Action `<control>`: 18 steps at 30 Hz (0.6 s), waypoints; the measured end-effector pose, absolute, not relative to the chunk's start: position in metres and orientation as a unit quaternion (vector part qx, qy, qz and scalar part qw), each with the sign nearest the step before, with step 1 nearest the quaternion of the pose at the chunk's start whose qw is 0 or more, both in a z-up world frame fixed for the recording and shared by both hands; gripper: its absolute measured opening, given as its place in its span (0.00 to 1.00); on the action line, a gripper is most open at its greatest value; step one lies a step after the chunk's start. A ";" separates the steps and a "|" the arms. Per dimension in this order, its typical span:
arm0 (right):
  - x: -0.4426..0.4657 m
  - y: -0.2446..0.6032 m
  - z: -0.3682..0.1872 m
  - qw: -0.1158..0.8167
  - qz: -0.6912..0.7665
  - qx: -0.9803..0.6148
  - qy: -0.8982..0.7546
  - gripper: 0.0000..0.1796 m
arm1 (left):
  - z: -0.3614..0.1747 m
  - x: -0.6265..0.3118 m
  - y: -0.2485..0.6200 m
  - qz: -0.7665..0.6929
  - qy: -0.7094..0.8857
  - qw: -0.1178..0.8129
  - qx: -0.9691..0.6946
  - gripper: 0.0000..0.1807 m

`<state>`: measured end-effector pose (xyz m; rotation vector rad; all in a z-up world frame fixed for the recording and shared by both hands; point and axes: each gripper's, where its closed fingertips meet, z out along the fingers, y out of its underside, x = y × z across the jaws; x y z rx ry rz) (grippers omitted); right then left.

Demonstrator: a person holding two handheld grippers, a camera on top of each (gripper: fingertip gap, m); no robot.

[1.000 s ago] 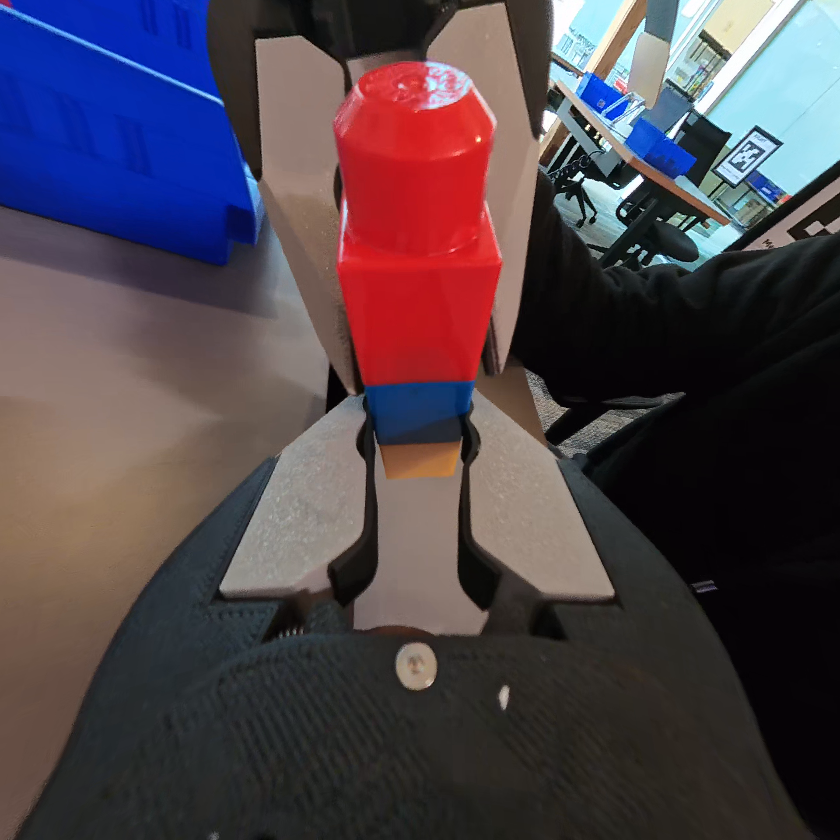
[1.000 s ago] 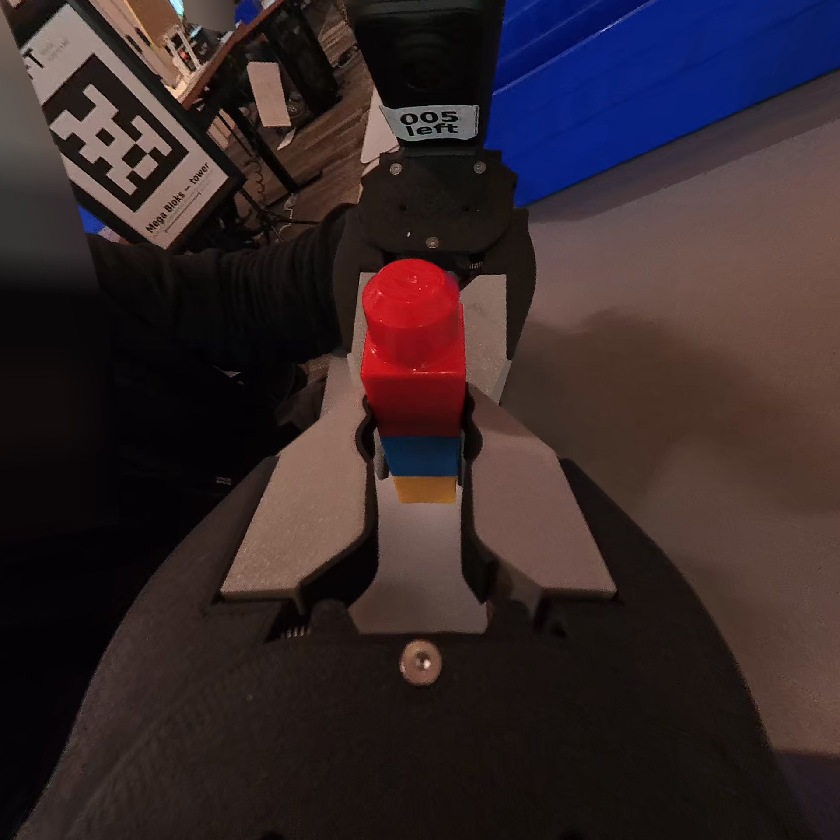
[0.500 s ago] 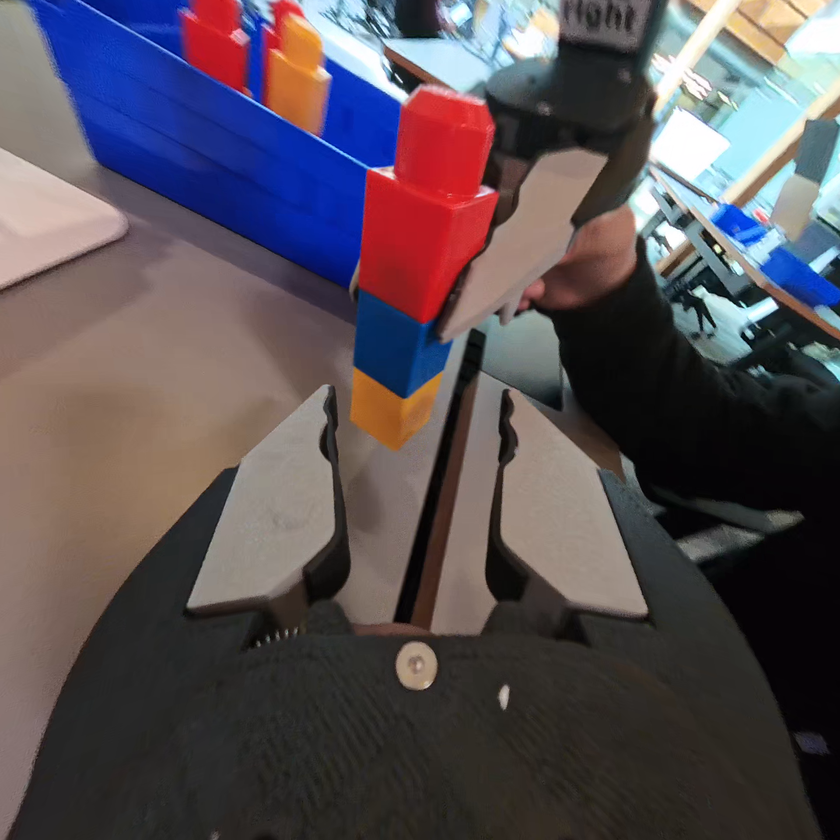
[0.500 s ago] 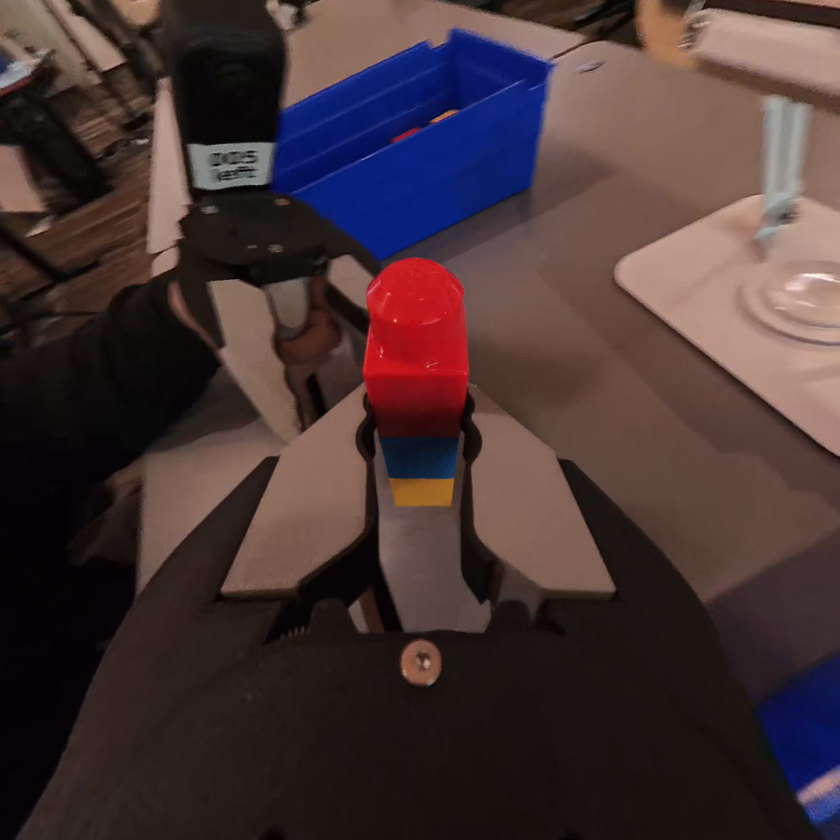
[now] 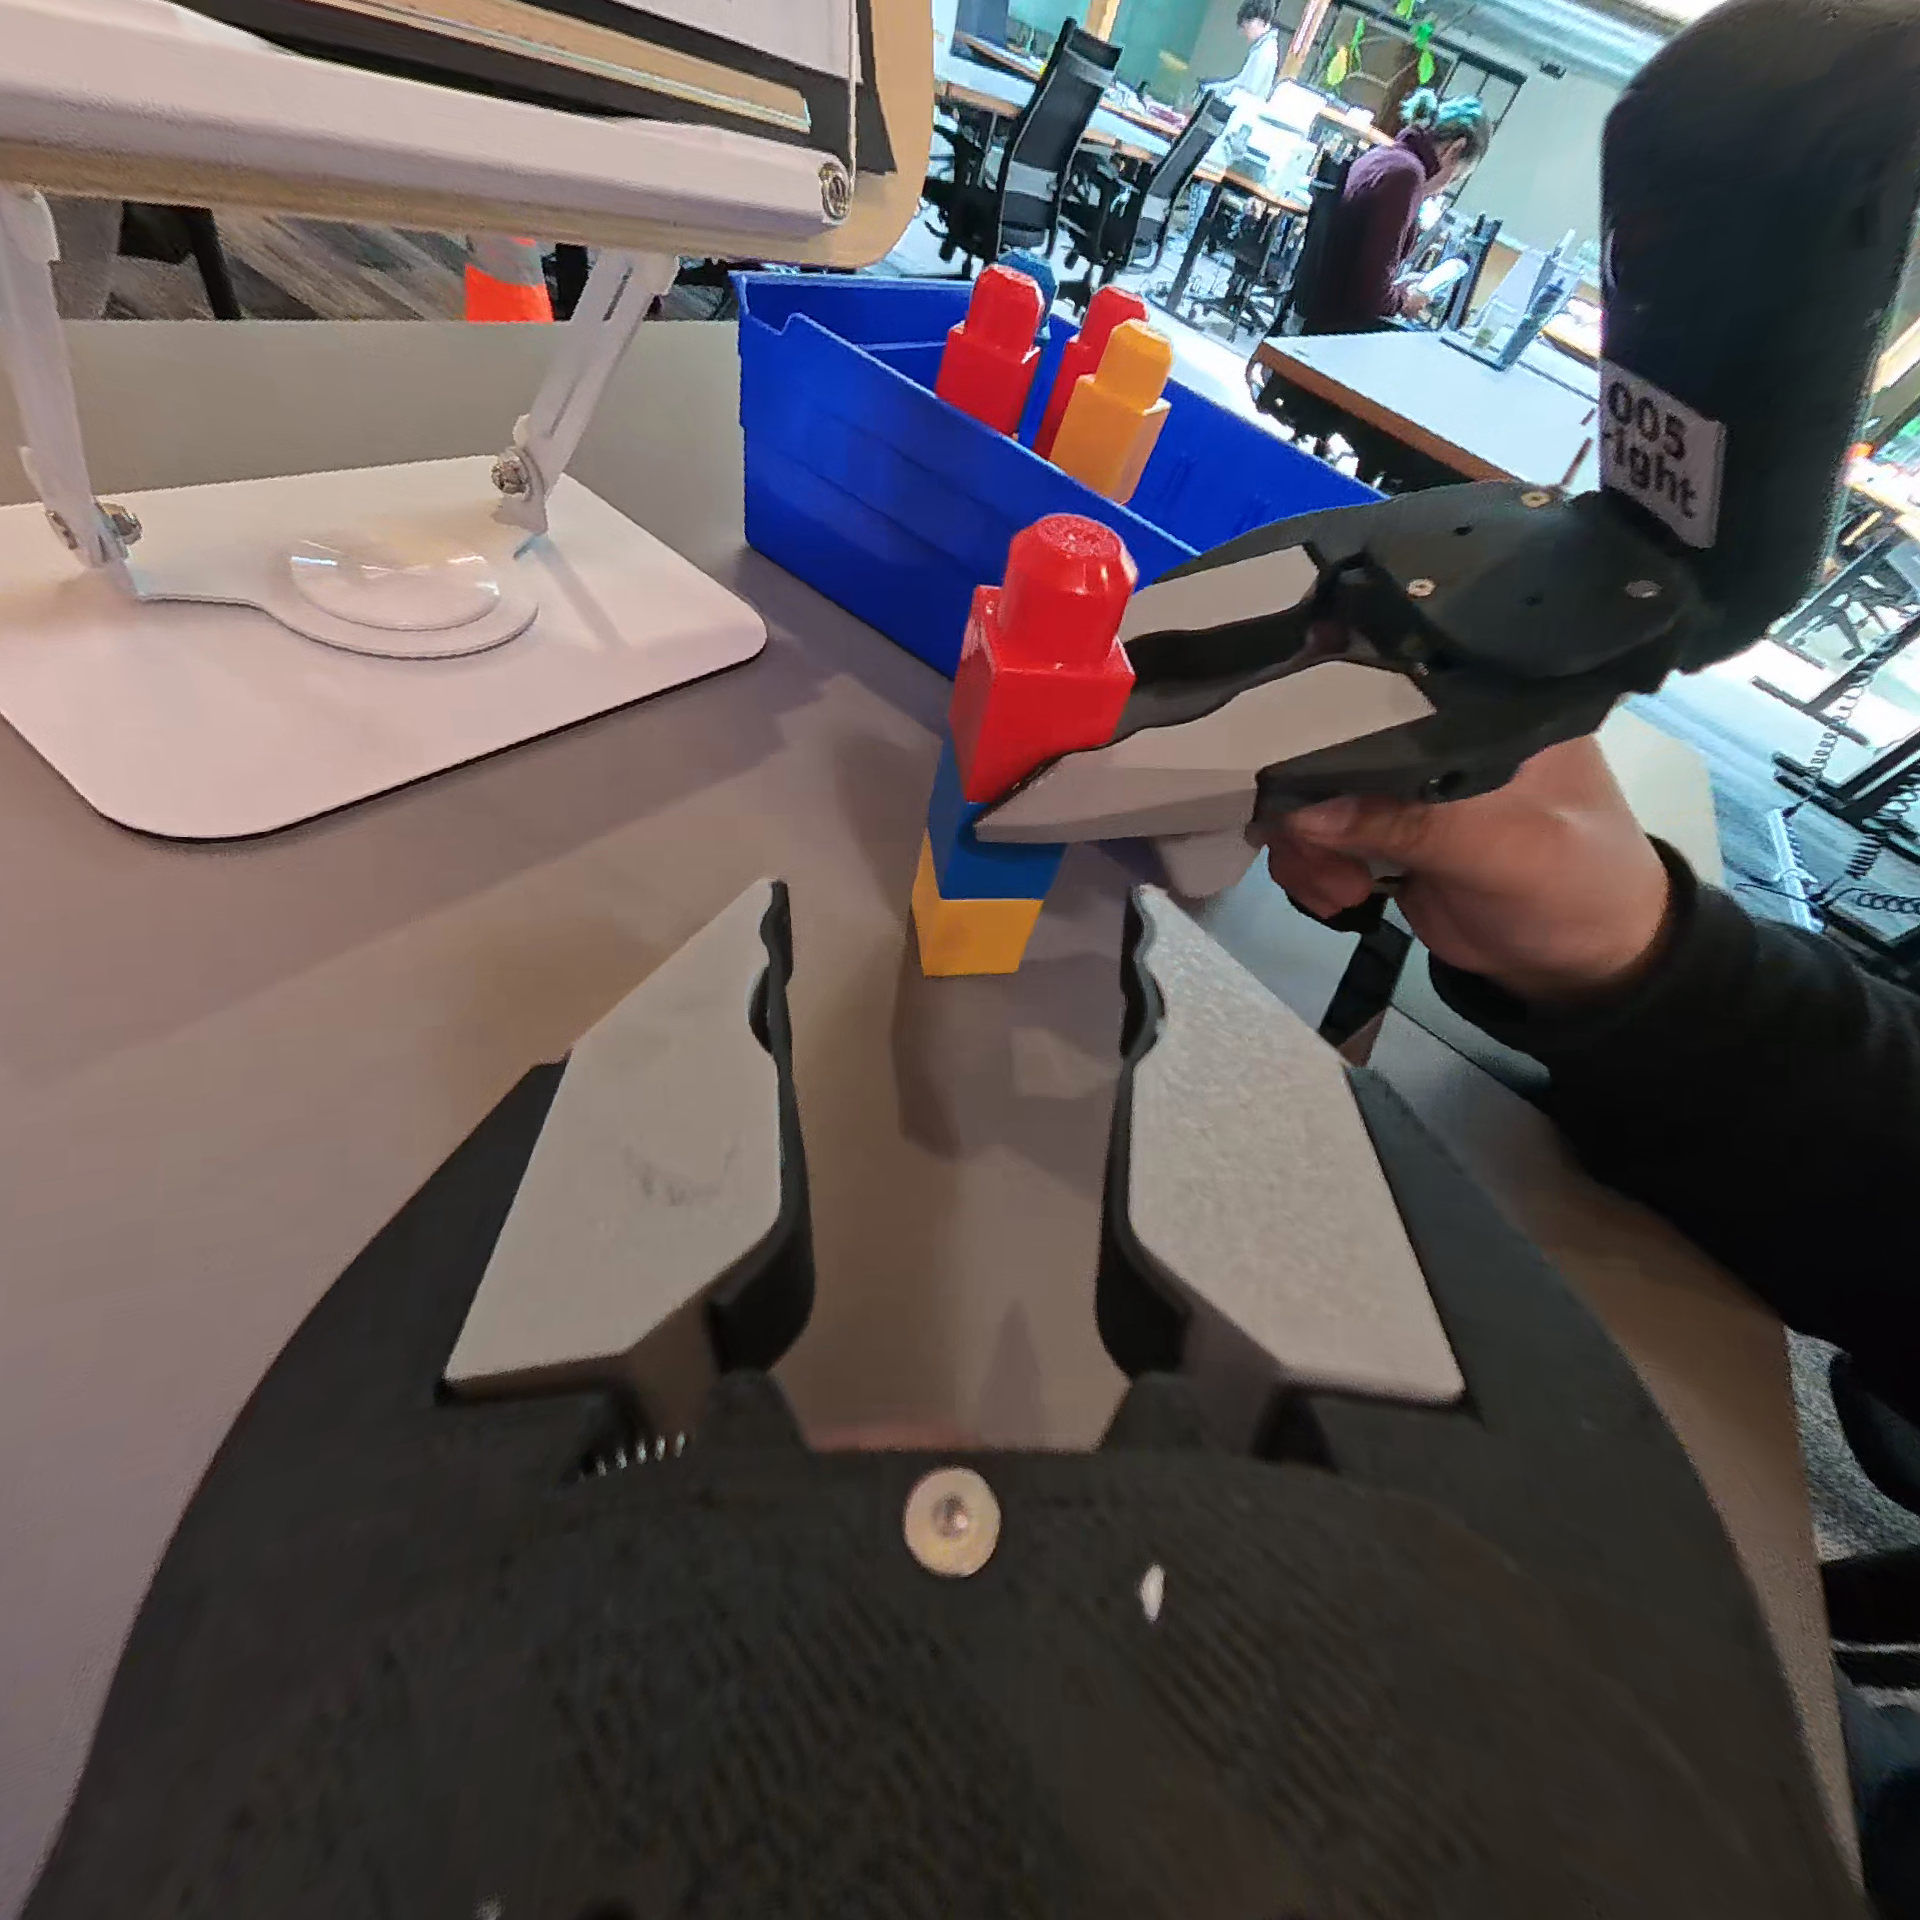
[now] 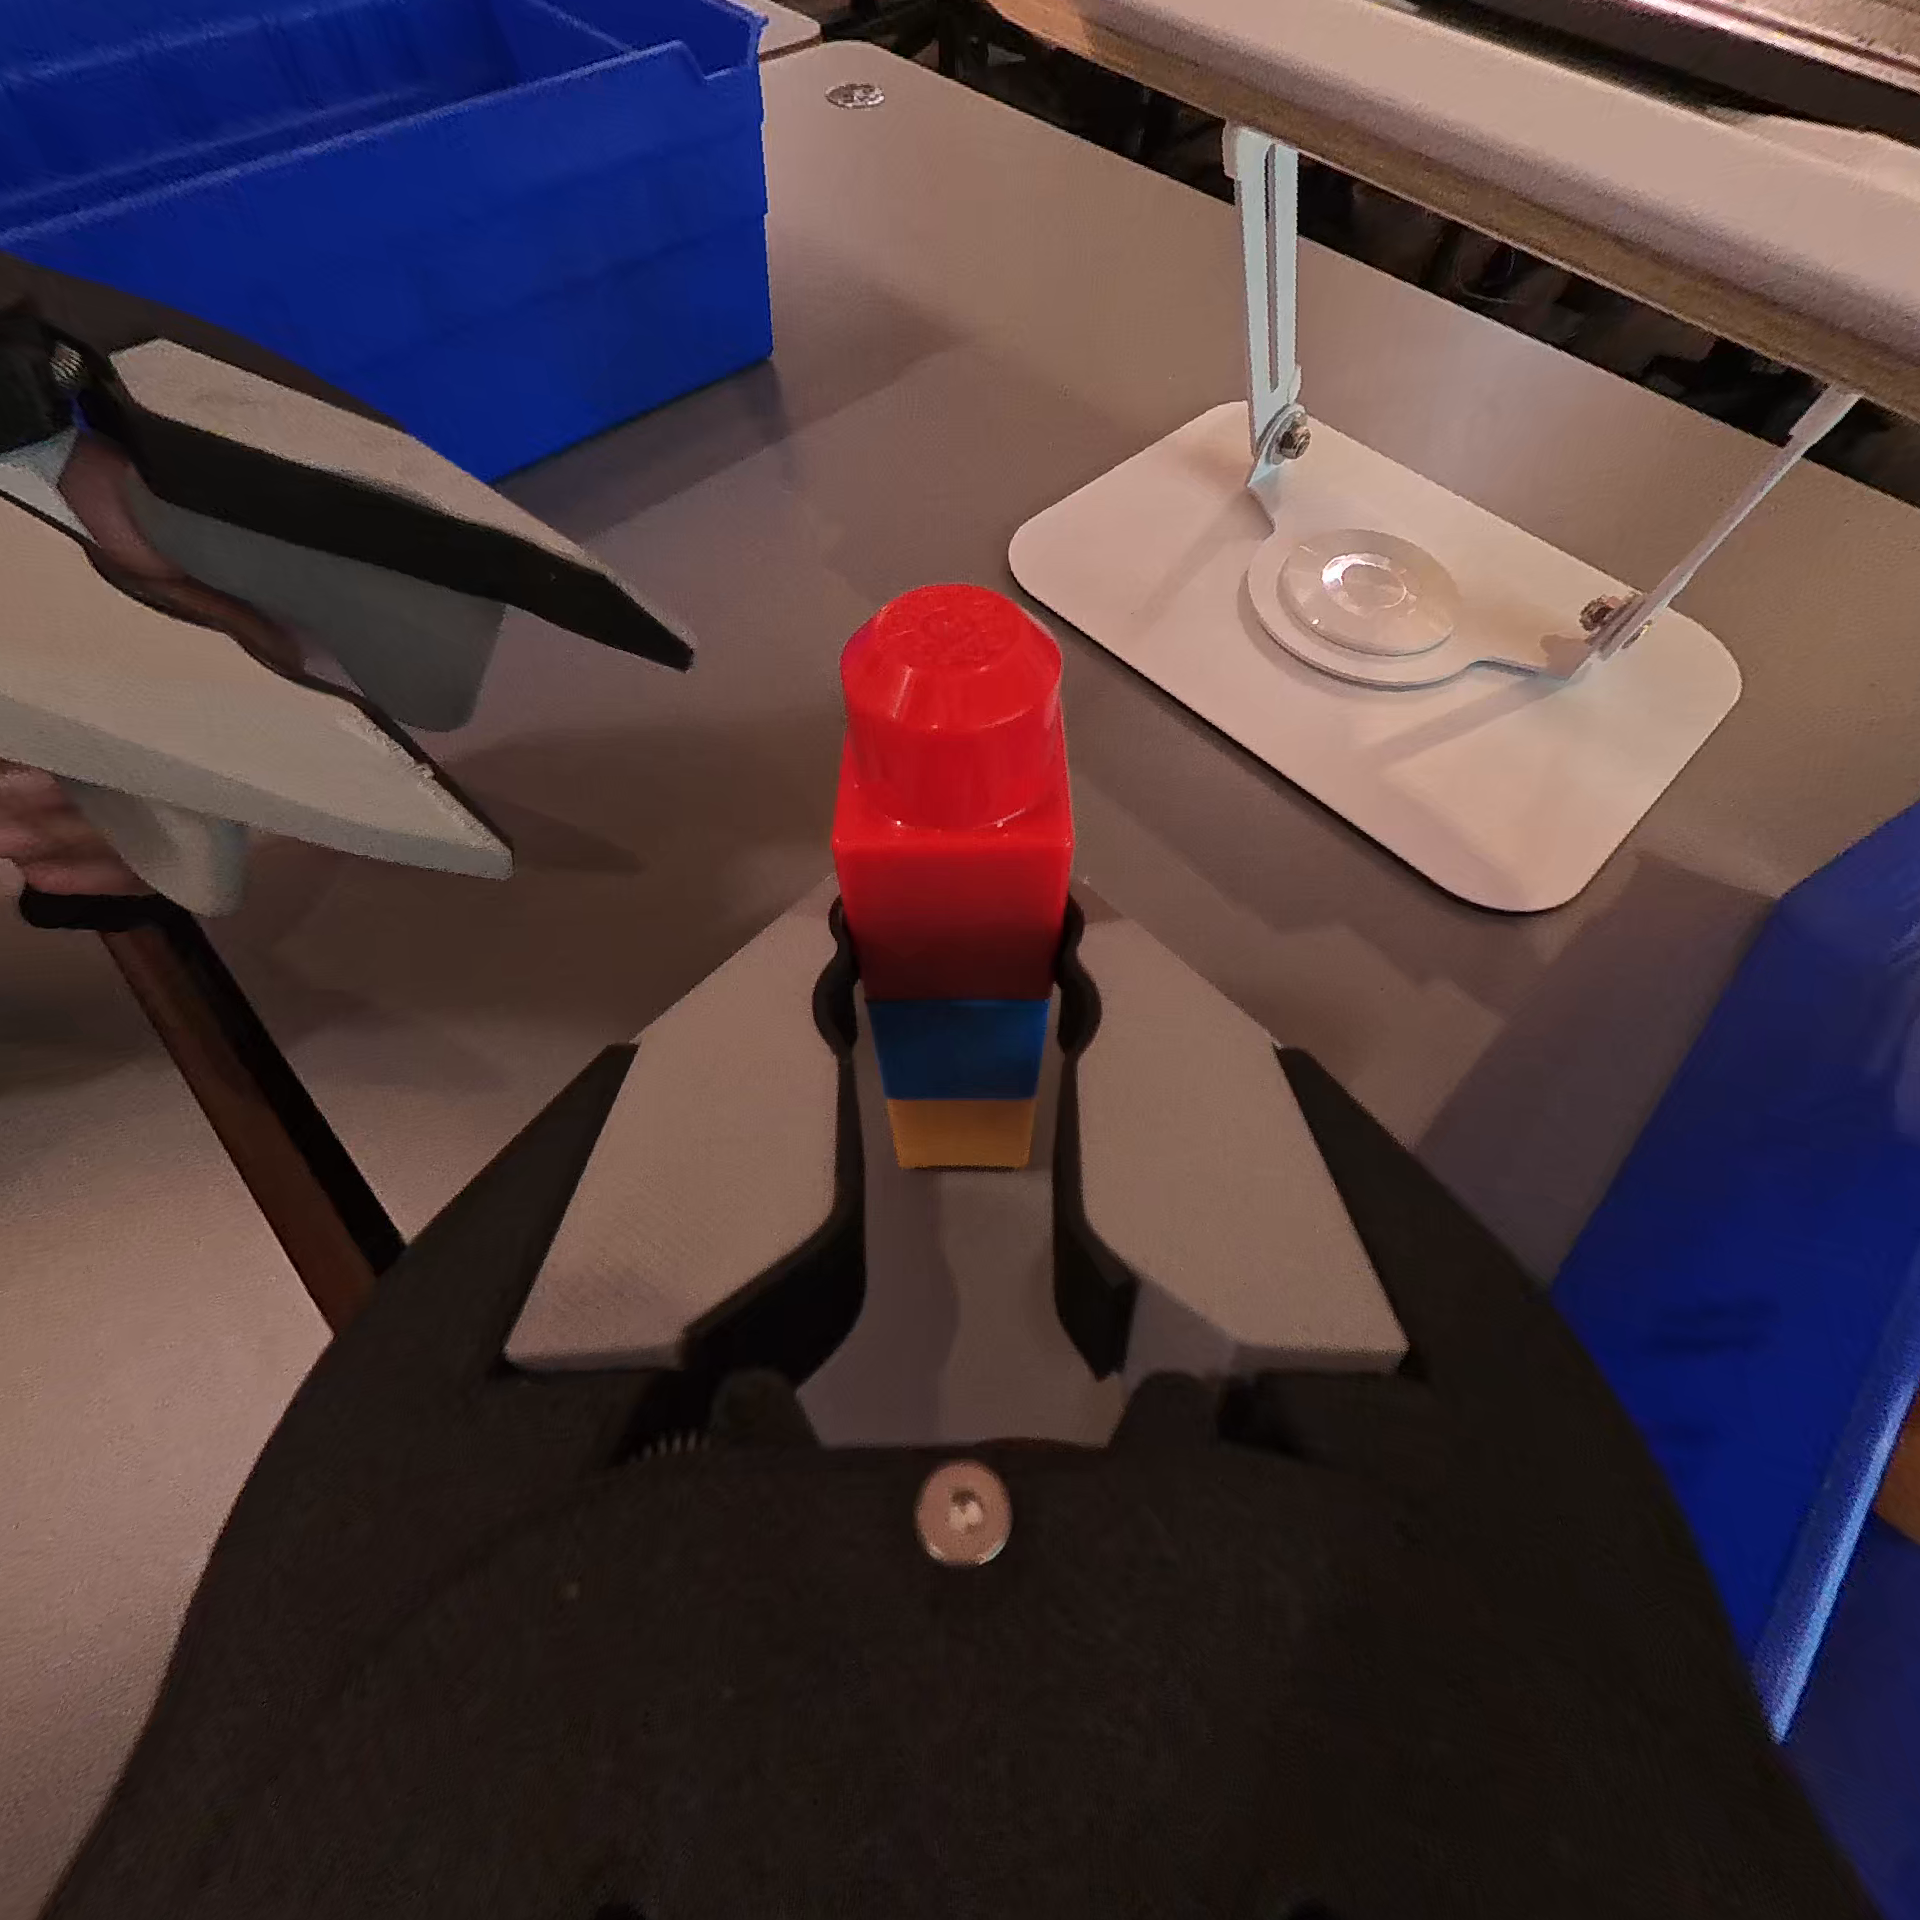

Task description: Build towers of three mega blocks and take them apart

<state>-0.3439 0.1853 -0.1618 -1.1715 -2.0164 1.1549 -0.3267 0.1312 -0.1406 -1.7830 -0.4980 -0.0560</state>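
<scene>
The left gripper (image 5: 951,966) hung with its jaws released and empty. Just beyond, the three-block tower (image 5: 1013,769) stood with its yellow base on the grey counter (image 5: 312,997), the right gripper (image 6: 956,971) clamped on it at the red and blue blocks, partly hiding the blue one. Farther off, the blue bin (image 5: 883,457) hid the lower parts of the blocks (image 5: 1049,379) inside.

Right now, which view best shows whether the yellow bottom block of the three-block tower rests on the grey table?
The left wrist view: the yellow bottom block appears side-on, its base apparently meeting the grey table. The right wrist view shows only its upper face between the right gripper fingers; contact stays unclear.
</scene>
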 end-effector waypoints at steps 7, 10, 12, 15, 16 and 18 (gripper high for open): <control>-0.342 0.185 -0.162 0.241 0.442 -0.443 -0.742 0.19 | -0.147 -0.323 0.135 -0.029 -0.210 0.587 -0.781 0.34; -0.342 0.185 -0.162 0.237 0.441 -0.444 -0.743 0.19 | -0.149 -0.322 0.136 -0.027 -0.208 0.583 -0.785 0.34; -0.342 0.185 -0.162 0.236 0.442 -0.445 -0.743 0.19 | -0.149 -0.321 0.136 -0.026 -0.207 0.583 -0.785 0.33; -0.342 0.185 -0.162 0.235 0.441 -0.448 -0.741 0.19 | -0.151 -0.321 0.136 -0.025 -0.207 0.580 -0.788 0.33; -0.342 0.185 -0.160 0.236 0.445 -0.447 -0.739 0.19 | -0.151 -0.322 0.136 -0.024 -0.208 0.580 -0.787 0.33; -0.341 0.184 -0.152 0.243 0.461 -0.443 -0.730 0.19 | -0.151 -0.323 0.136 -0.023 -0.209 0.580 -0.787 0.33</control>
